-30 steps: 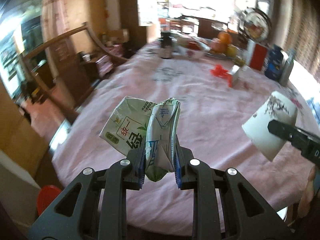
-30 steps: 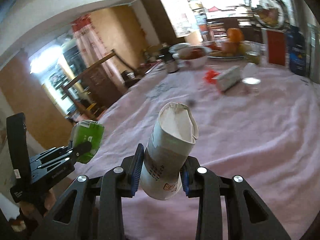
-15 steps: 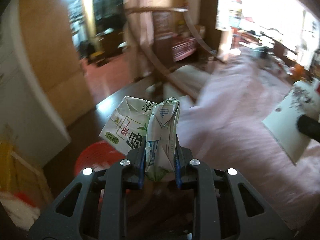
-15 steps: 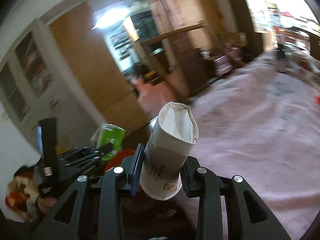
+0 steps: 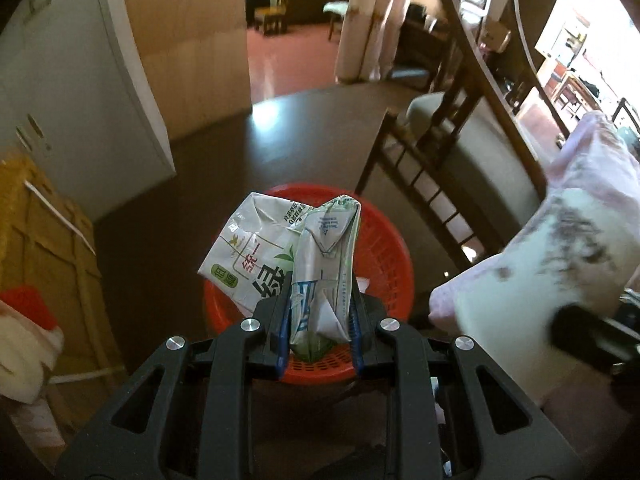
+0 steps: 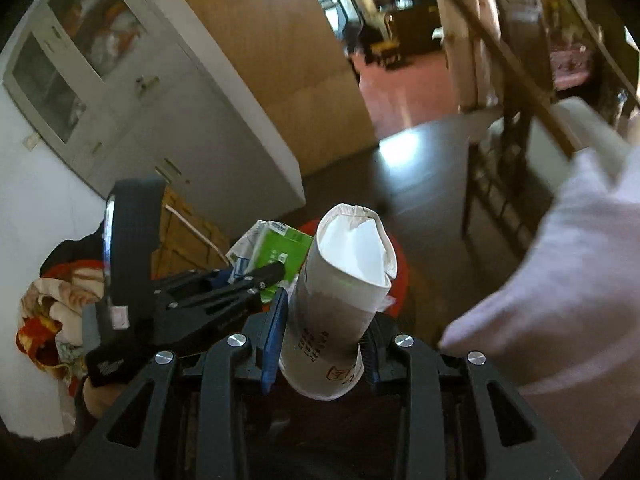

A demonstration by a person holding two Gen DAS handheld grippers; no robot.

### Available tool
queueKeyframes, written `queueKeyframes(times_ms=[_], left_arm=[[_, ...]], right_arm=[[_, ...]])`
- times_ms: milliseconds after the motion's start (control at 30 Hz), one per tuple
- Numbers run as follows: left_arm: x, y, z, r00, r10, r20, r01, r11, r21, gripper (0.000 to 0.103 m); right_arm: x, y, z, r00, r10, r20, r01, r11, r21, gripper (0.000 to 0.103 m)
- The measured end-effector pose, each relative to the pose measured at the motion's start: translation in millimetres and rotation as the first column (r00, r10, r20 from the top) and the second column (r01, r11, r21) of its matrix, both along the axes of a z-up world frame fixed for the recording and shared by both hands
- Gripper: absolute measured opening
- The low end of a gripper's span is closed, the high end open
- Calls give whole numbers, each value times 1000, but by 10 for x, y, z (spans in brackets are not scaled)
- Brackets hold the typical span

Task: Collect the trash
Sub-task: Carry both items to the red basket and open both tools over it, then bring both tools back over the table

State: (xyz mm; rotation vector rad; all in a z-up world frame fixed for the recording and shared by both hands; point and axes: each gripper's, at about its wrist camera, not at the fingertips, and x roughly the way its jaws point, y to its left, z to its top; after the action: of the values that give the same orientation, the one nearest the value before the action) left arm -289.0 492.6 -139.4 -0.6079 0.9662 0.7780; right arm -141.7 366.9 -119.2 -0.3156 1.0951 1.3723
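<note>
My left gripper (image 5: 320, 320) is shut on a crumpled green-and-white drink carton (image 5: 316, 276) and holds it above a round red mesh waste basket (image 5: 384, 256) on the dark floor. My right gripper (image 6: 324, 328) is shut on a squashed white paper cup (image 6: 340, 292), open end forward. In the right wrist view the left gripper (image 6: 256, 276) with the carton (image 6: 276, 248) is just left of the cup, and the red basket (image 6: 400, 276) shows behind it. In the left wrist view the paper cup (image 5: 532, 280) is blurred at the right.
A wooden chair (image 5: 460, 160) with a pale seat stands right of the basket. The pink tablecloth (image 6: 560, 280) hangs at the right. White cabinets (image 6: 120, 92) and a cardboard box (image 5: 44, 240) with bedding (image 6: 48, 320) stand at the left. A doorway (image 5: 296, 40) opens ahead.
Both grippers have swung left and down, away from the table top, to over the red basket on the floor. Each still holds its item.
</note>
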Motion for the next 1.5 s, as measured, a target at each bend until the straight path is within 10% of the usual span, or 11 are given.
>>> queueKeyframes(times_ms=[333, 600, 1133, 1500], left_arm=[[20, 287, -307, 999, 16, -39, -17, 1000, -21, 26], [28, 330, -268, 1000, 20, -15, -21, 999, -49, 34], [297, -325, 719, 992, -100, 75, 89, 987, 134, 62], [1208, -1747, 1493, 878, -460, 129, 405, 860, 312, 91]], right_arm=[[75, 643, -755, 990, -41, -137, 23, 991, -130, 36], [272, 566, -772, 983, -61, -176, 42, 993, -110, 37], [457, -643, 683, 995, -95, 40, 88, 984, 155, 71], [1137, -2495, 1223, 884, -456, 101, 416, 867, 274, 83]])
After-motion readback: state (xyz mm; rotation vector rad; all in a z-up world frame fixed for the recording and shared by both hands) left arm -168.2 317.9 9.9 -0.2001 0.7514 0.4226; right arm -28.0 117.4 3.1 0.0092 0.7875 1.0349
